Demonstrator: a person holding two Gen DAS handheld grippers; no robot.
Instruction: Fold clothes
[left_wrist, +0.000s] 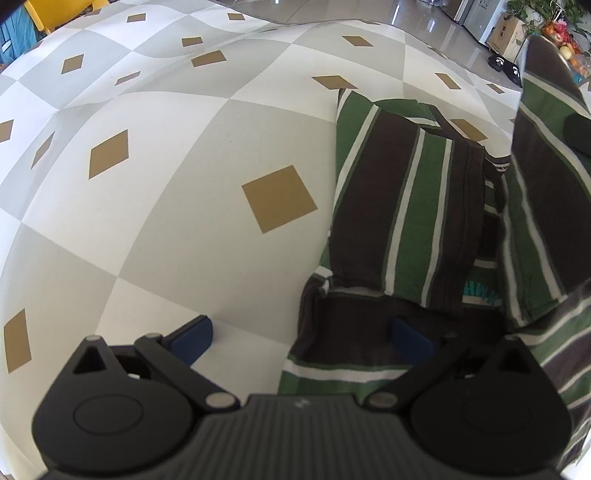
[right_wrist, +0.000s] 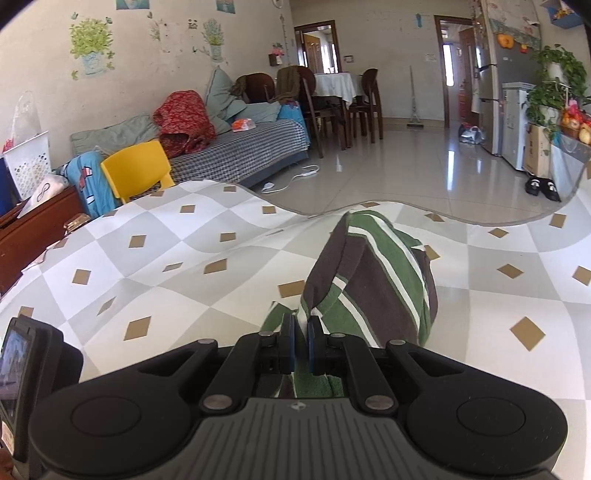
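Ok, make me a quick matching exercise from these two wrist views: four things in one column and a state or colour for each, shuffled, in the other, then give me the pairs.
Things:
1. left gripper
2. right gripper
3. striped garment
4. small chair

States or colours:
A. yellow
B. shut on fabric
C. jaws wide open, nothing pinched
D. green, brown and white, lying partly on the checked tablecloth

Pairs: 1-C, 2-B, 3-D, 4-A
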